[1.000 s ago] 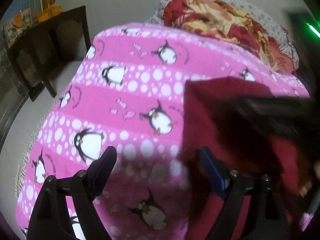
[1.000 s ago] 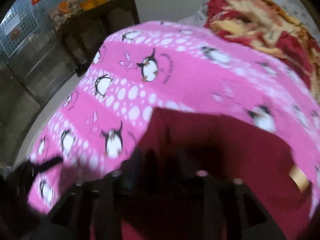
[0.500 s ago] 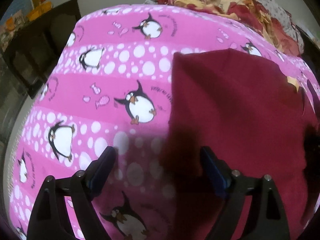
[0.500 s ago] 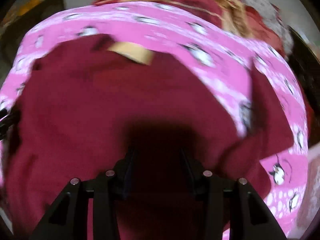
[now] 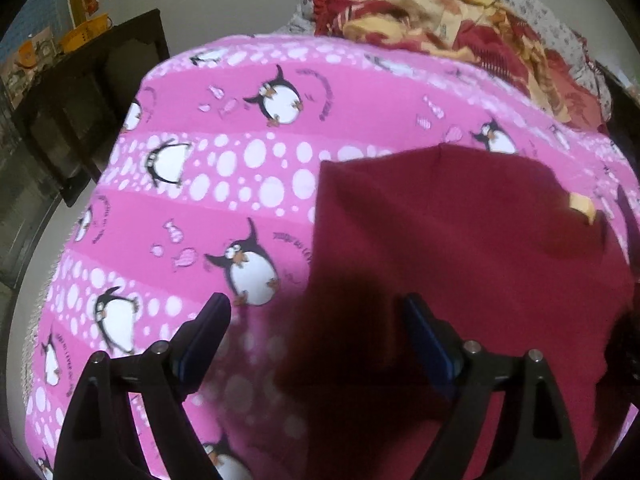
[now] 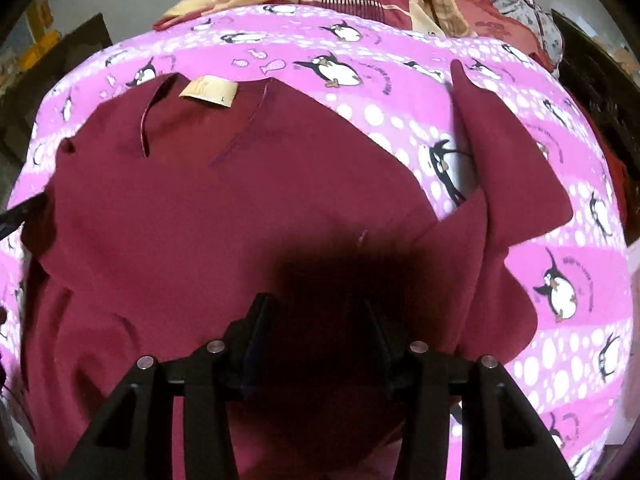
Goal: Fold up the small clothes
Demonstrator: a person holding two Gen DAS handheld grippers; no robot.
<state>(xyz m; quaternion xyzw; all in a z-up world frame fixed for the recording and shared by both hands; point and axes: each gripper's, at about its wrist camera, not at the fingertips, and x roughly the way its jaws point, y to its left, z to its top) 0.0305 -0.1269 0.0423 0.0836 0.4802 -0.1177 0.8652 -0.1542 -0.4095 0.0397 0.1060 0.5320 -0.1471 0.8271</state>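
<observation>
A maroon shirt (image 6: 224,208) lies on a pink penguin-print blanket (image 6: 400,52), with a tan neck label (image 6: 210,90) at the far side. Its right sleeve (image 6: 508,176) sticks out to the right. In the left wrist view the shirt (image 5: 460,248) fills the right half, its left edge folded straight. My left gripper (image 5: 316,320) is open and empty above the shirt's left edge. My right gripper (image 6: 316,312) is open, low over the shirt's near part, with nothing held between the fingers.
A crumpled red and yellow cloth (image 5: 460,20) lies at the far end of the blanket (image 5: 224,184). A dark wooden table (image 5: 80,92) stands at the left beyond the blanket's edge. Dark furniture (image 6: 592,80) is at the right.
The right gripper let go of the shirt and swung right to face its neck and sleeve. The left gripper stayed open and drew back a little from the shirt's left edge.
</observation>
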